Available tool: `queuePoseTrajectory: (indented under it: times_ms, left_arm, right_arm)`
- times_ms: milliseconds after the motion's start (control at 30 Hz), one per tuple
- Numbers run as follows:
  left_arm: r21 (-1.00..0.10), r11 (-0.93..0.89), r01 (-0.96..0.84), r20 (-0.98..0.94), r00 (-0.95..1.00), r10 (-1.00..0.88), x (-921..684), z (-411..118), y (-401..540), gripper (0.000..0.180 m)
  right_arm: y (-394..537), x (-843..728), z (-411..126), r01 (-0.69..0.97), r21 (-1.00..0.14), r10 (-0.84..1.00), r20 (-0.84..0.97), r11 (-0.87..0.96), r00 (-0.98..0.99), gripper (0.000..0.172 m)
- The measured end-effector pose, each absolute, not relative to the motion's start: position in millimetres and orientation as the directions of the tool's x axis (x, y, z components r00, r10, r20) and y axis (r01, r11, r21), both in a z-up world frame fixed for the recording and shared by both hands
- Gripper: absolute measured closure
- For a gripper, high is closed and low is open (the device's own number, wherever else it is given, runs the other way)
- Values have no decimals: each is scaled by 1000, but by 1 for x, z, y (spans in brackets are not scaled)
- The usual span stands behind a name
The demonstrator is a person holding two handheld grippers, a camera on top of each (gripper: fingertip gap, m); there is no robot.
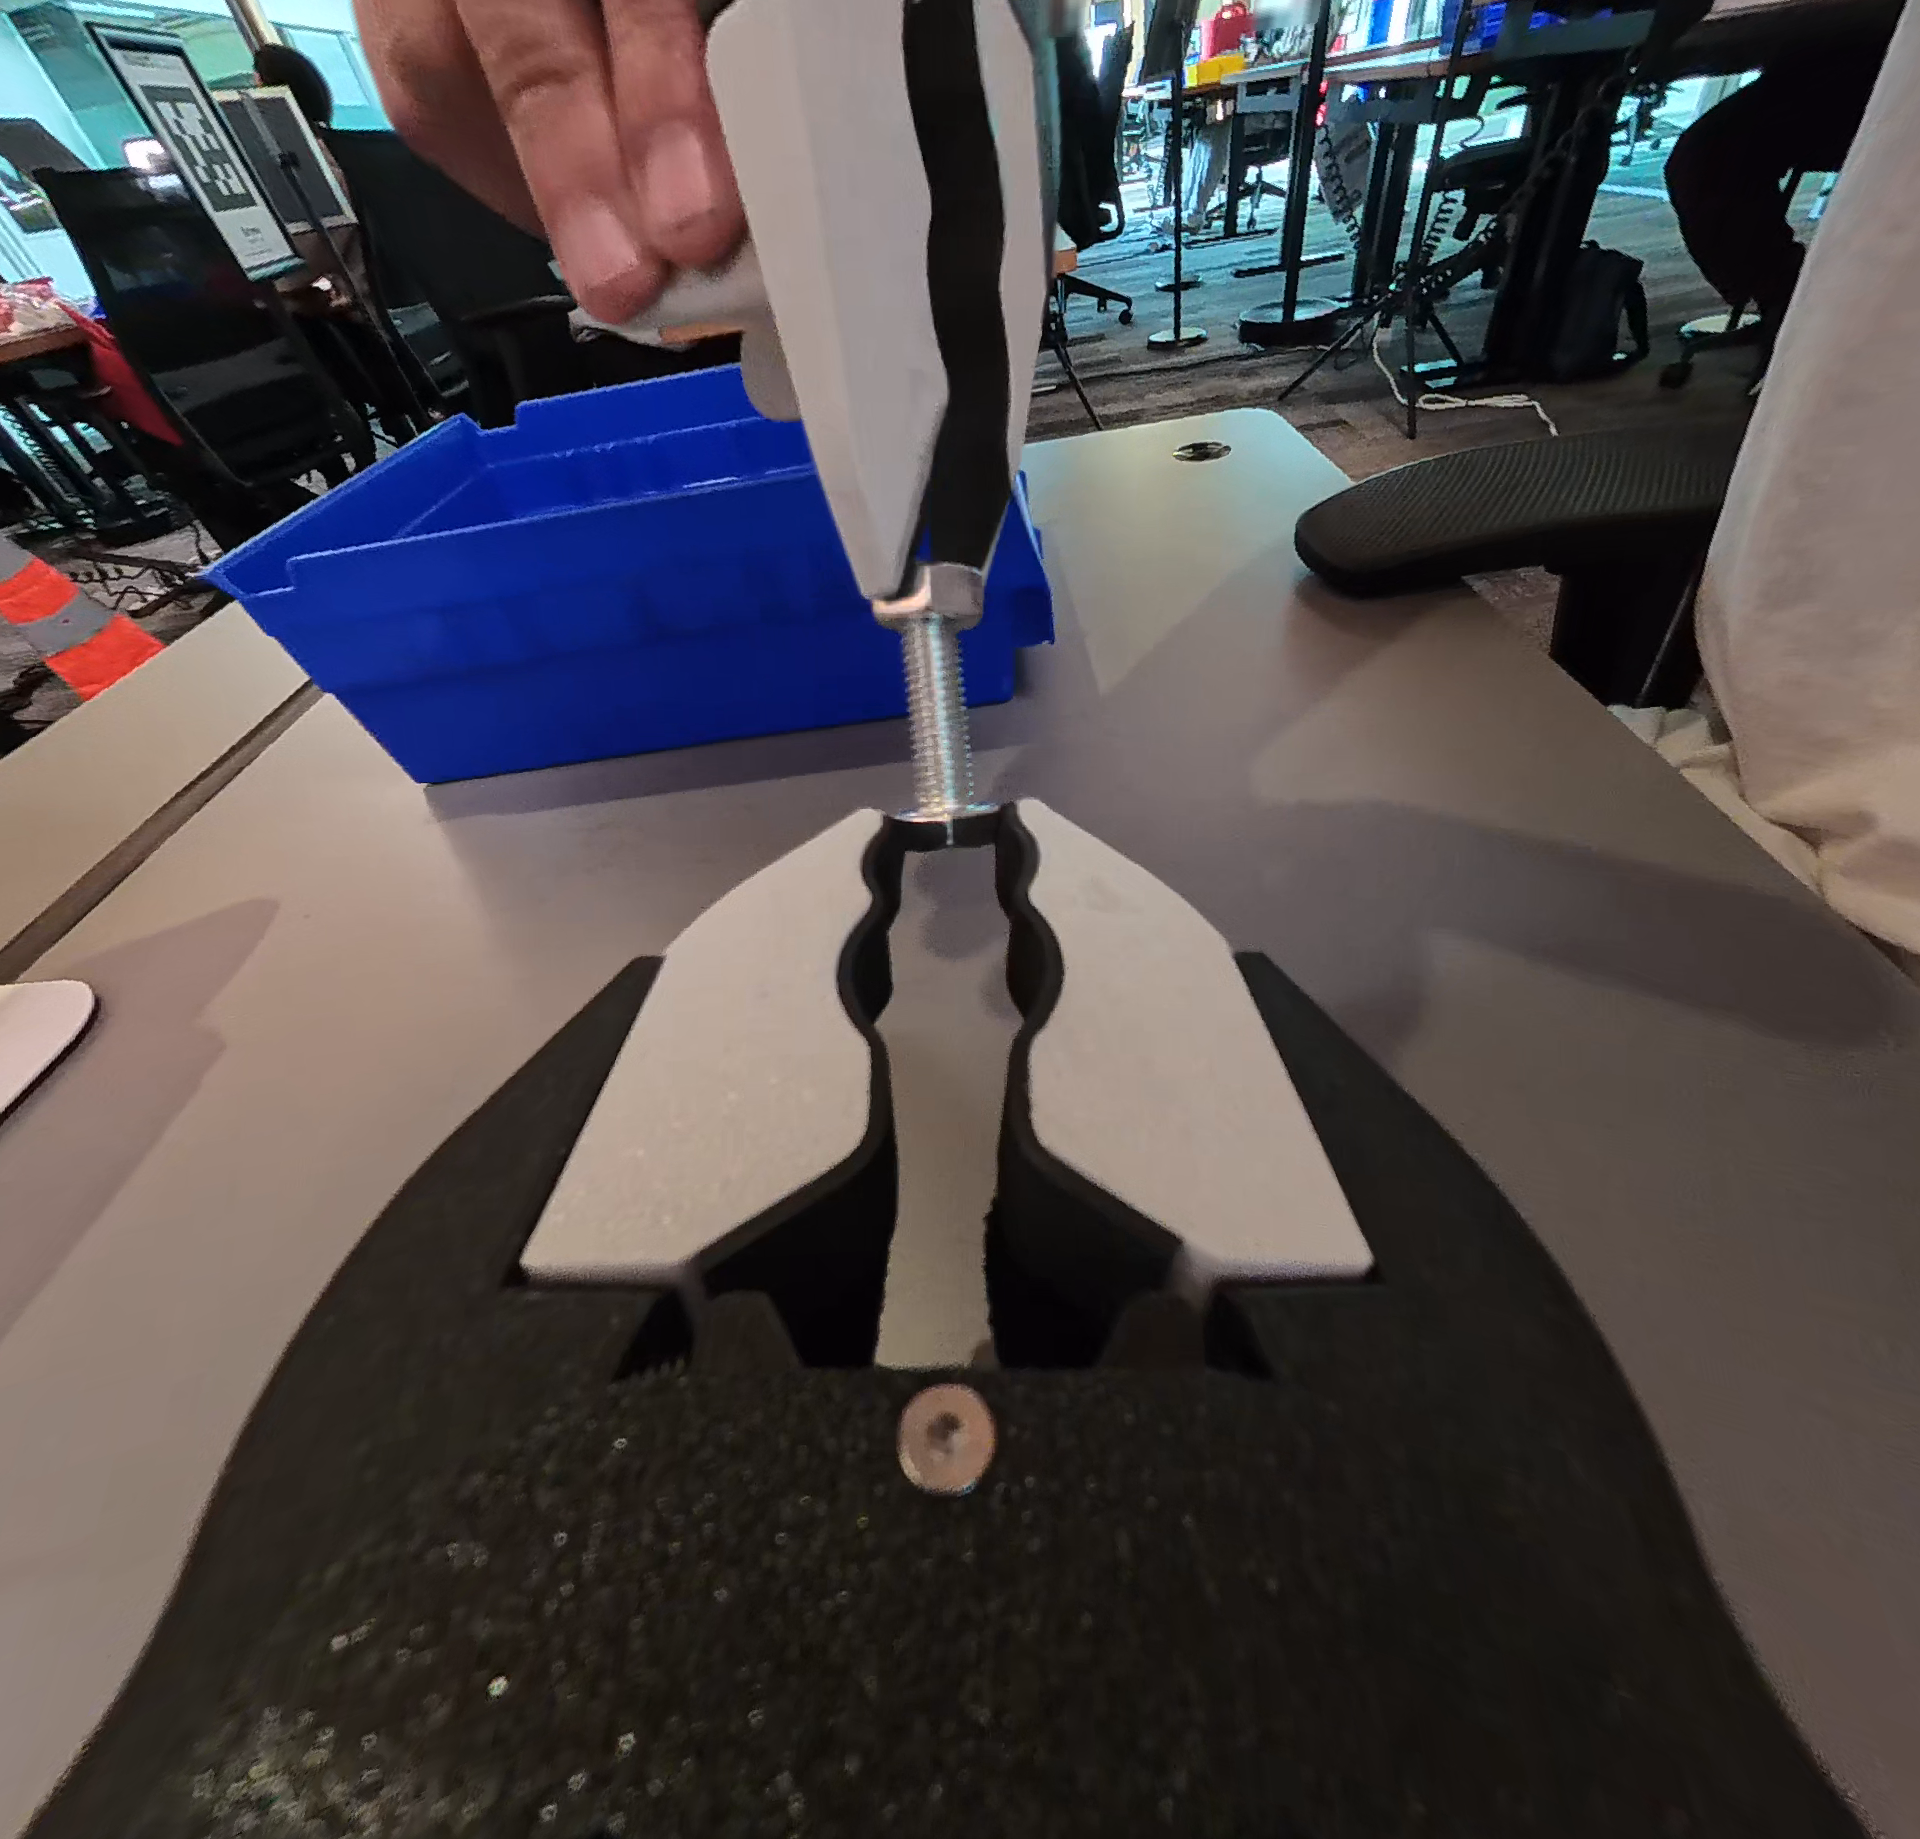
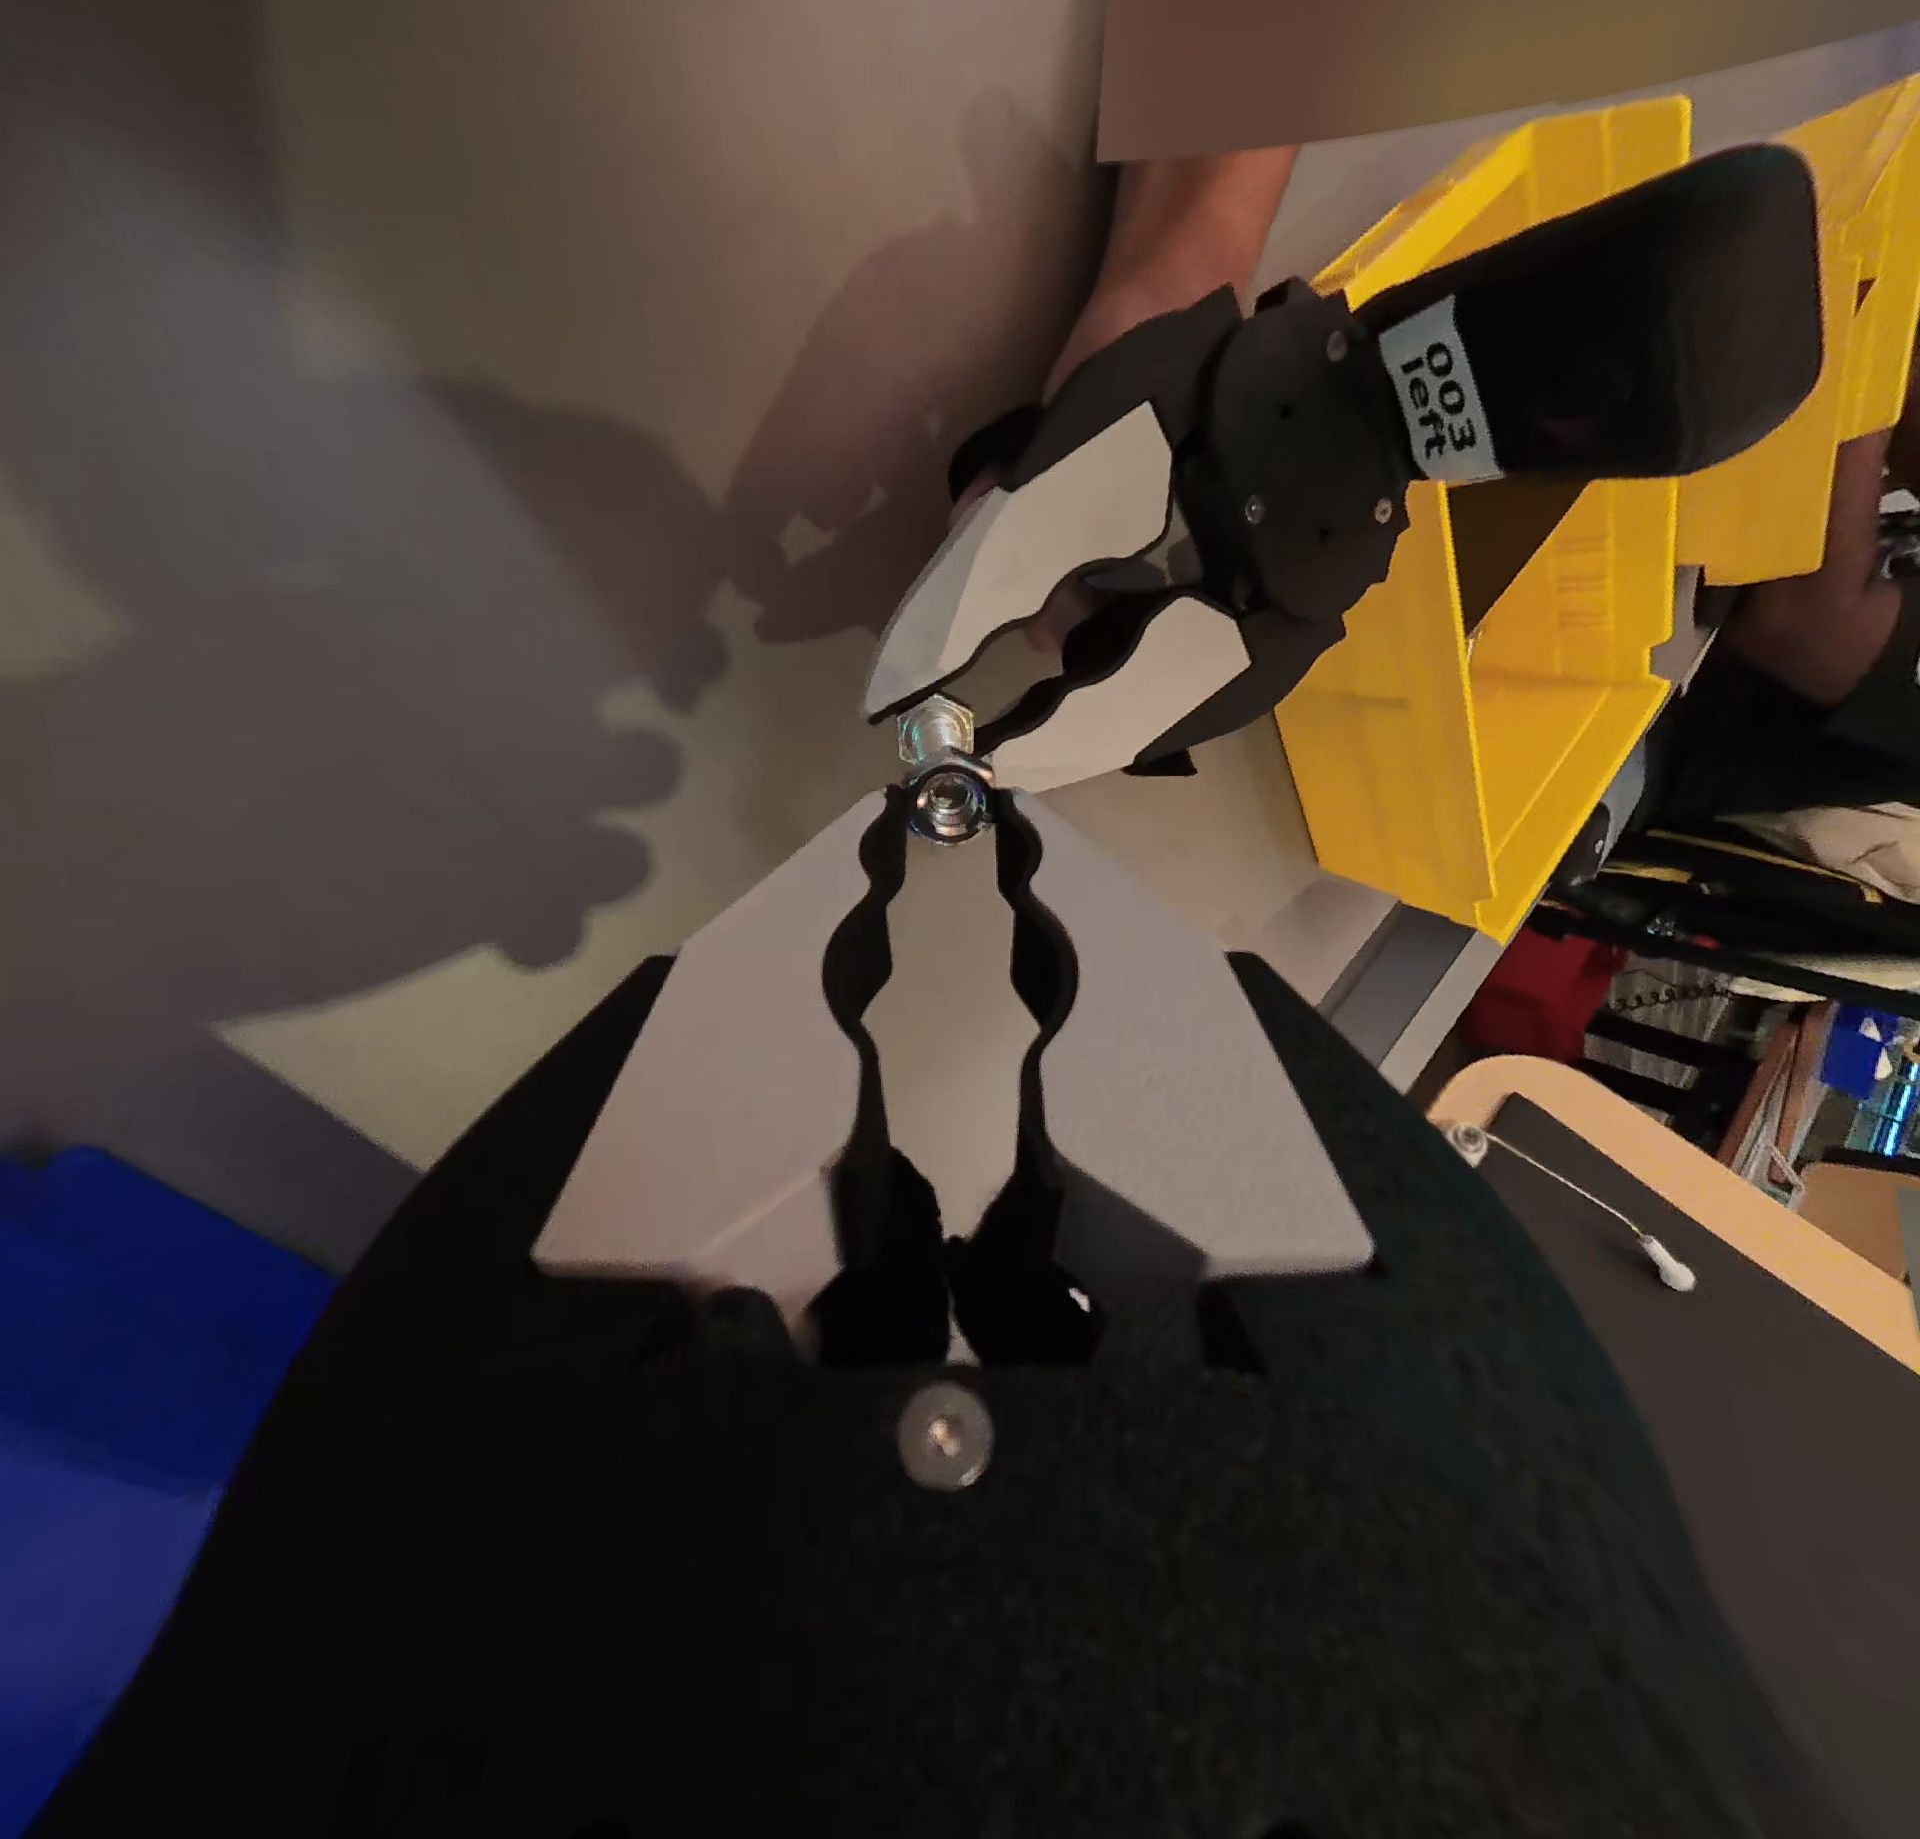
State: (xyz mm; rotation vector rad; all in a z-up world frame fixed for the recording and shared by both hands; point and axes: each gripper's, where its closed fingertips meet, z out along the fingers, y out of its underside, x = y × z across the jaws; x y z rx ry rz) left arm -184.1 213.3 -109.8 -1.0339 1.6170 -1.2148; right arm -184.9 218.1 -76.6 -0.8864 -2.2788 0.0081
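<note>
Pinched at the very tips of the left tool, both black pads pressed against its flats: the hex head of a silver bolt. Threaded shank upright, raised clear above the bench, roughly over its middle. At the shank's upper end, a hex nut, clamped between the fingertips of the right tool, reaching down from above and gripped by a hand. Seen from the right wrist, straight down the bolt's axis: nut nearest, bolt head just beyond it in the other tool. Behind the bolt, toward the far edge of the bench, a blue bin. By the opposite edge, a yellow bin. Off the bench's right edge, a black chair armrest.
</note>
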Motion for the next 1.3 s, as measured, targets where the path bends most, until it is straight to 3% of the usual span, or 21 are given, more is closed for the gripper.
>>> queuePoseTrajectory:
  times_ms: [100,300,400,633,800,900,1033,1233,1300]
  left_arm:
    - [-974,189,-122,-140,-329,-934,-185,-110,210,163]
    - [-958,249,-141,-177,-393,-902,-187,-117,198,163]
    - [-952,270,-145,-204,-359,-911,-185,-118,200,163]
    - [-935,314,-167,-277,-213,-937,-182,-118,218,163]
    - [-931,329,-158,-316,-99,-944,-183,-110,233,163]
    - [-914,362,-181,-364,-25,-931,-184,-109,243,163]
    - [-901,374,-219,-388,26,-921,-184,-111,250,163]
    - [-922,328,-206,-339,15,-941,-183,-112,253,163]
    - [-933,303,-196,-312,13,-950,-183,-111,254,163]
  right_arm:
    - [215,-185,-77,559,-238,570,609,794,-551,155]
    - [200,-187,-85,437,-74,381,633,896,-673,155]
    - [203,-186,-85,531,-183,515,626,827,-586,155]
    - [218,-182,-86,773,-542,914,387,330,-119,155]
    - [233,-185,-78,703,-701,967,80,-118,242,155]
    - [241,-184,-78,611,-712,909,-91,-346,408,155]
    - [247,-181,-82,424,-645,737,-343,-636,582,155]
    - [250,-182,-80,410,-636,710,-326,-654,625,155]
    - [249,-184,-79,416,-649,723,-317,-638,614,148]
